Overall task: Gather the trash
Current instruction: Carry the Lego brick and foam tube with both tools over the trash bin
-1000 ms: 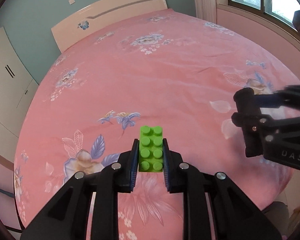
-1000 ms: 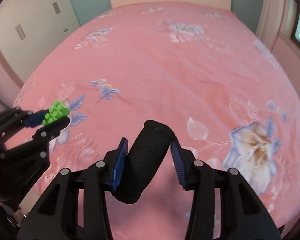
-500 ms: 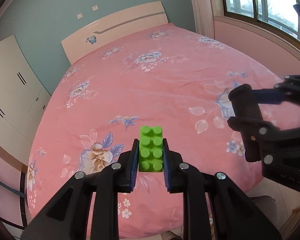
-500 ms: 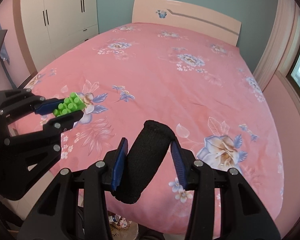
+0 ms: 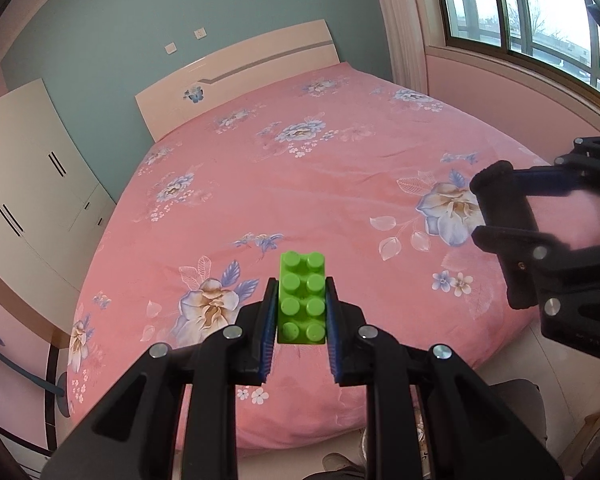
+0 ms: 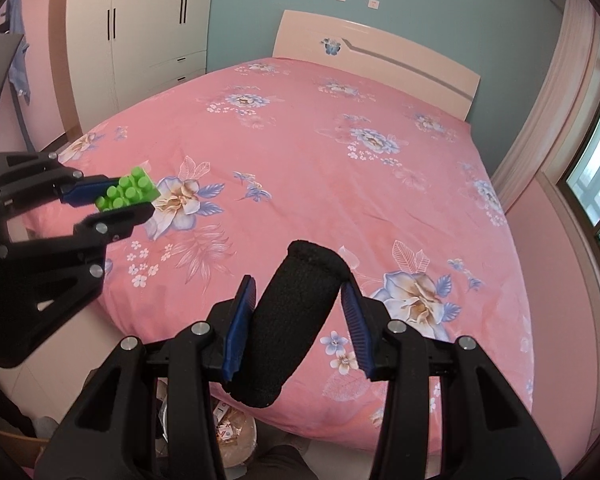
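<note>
Both loads were up off the bed (image 6: 340, 184). L gripper (image 5: 302, 312) was clamped on the green brick (image 5: 302, 300), long axis fwd along the fingers. R gripper (image 6: 298, 324) pinched the black foam roll (image 6: 296, 320), tilted up-right. Bin w/ wrappers (image 6: 232, 436) sat below R's jaws, so R was nearer, I'd judge

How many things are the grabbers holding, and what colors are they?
Green: 1, the green building brick in the left gripper.
Black: 1, the black foam tube in the right gripper.
Total: 2 things, both held up above the pink bed.
</note>
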Tool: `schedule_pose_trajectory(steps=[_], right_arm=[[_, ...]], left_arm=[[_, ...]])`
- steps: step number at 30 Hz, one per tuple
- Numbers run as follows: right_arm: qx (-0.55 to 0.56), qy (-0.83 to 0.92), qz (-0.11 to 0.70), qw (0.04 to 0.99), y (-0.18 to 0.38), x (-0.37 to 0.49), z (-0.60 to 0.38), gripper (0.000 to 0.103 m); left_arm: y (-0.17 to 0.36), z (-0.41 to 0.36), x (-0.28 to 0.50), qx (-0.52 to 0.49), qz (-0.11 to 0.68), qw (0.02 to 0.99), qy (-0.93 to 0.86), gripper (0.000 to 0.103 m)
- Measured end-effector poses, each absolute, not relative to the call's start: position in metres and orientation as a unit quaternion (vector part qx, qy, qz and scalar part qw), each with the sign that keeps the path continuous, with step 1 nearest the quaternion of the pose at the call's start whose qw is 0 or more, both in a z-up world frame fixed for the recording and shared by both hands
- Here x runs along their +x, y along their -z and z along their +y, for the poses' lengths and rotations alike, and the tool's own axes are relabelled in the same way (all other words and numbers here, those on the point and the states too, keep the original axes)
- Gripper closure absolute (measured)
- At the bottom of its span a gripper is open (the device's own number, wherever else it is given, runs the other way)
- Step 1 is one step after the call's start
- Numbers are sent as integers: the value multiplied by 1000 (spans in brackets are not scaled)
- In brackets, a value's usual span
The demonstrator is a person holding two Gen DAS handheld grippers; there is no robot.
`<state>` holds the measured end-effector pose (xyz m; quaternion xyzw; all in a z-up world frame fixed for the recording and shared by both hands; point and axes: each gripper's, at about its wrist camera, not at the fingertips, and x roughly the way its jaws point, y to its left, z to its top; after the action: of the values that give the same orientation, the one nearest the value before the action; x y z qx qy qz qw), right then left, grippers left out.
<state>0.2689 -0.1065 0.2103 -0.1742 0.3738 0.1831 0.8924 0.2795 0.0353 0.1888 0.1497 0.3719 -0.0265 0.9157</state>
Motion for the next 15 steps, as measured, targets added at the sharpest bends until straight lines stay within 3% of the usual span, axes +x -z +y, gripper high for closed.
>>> schedule_pose_trajectory(steps=[15], right_arm=[[-195,-217,399,869,-178,229,-101,58]], left_arm=[[-143,38,235,146,413,898,38,79]])
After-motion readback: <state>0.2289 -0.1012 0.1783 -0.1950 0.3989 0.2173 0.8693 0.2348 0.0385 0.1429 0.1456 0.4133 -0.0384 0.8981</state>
